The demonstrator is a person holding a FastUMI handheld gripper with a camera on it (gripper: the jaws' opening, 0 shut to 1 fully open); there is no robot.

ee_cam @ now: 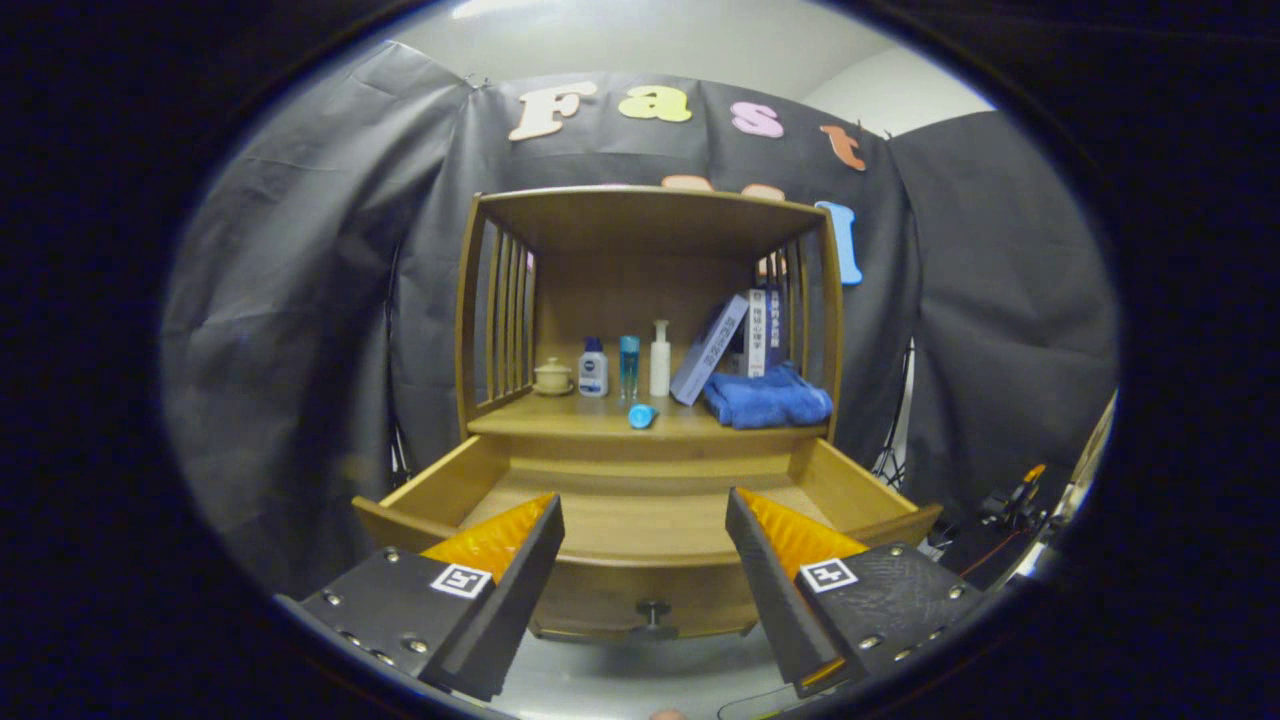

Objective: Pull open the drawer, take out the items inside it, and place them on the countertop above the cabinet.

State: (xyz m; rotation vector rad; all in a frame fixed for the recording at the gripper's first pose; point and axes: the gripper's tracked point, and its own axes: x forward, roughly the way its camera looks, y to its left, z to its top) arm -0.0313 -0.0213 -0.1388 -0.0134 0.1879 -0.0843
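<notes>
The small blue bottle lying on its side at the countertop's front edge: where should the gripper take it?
Grip the small blue bottle across its round body, coming from the front above the open wooden drawer. It lies end toward the open gripper, sides exposed.

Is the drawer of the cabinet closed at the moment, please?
No, the drawer stands pulled out below the countertop, with the open hand-held gripper spread in front of it, holding nothing.

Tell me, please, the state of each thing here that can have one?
Drawer: pulled open, the visible part bare.
Gripper: open, holding nothing, fingers over the drawer.
Blue bottle: lying on its side on the countertop.
Pump bottle: upright.
Towel: folded.
Books: one leaning, others upright.
</notes>
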